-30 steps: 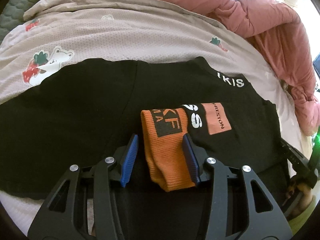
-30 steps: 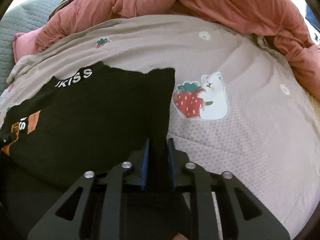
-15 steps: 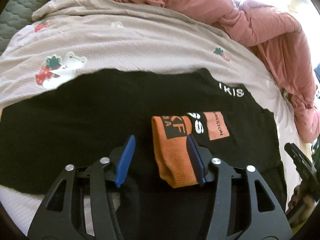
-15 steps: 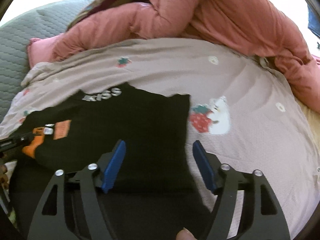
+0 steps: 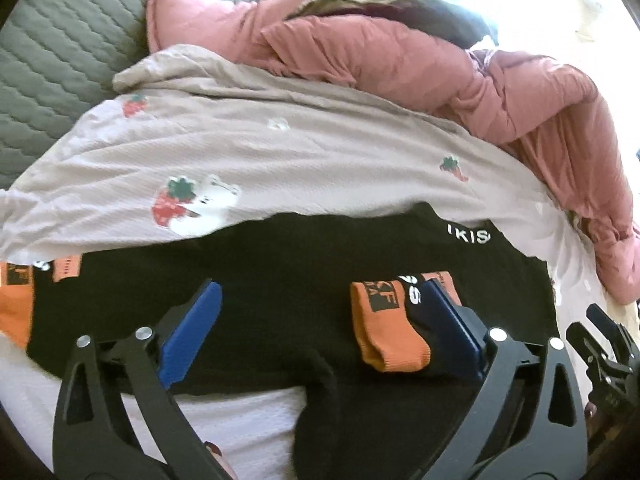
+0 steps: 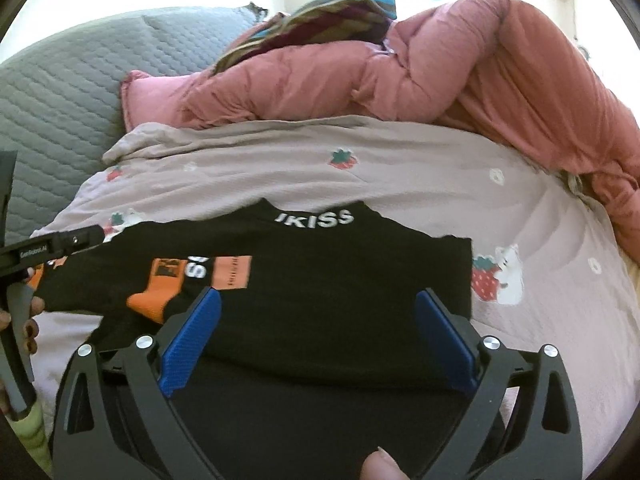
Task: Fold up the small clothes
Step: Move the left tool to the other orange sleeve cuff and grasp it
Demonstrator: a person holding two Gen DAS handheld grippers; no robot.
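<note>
**Black garment flat on the bed, both grippers spread wide**

A bed sheet [image 6: 400, 168] printed with strawberries covers the bed, with a pink duvet [image 6: 500, 76] bunched behind it and a grey quilted headboard [image 6: 56, 92] beyond.

Only the left wrist view shows a second orange cuff [image 5: 16, 308] at the far left edge.

The black garment [image 6: 320, 280], lettered white, lies flat with an orange cuff [image 5: 384, 328] folded over it.

The left gripper [image 5: 320, 320] and the right gripper [image 6: 316, 328] have just been opening; the fingers stand wide, gripping nothing.

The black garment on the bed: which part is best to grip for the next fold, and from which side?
Probably the orange cuff: it lies folded atop the flat black garment, raised and easy to pinch. Approach from the near edge with the open left gripper, already beside it.
</note>
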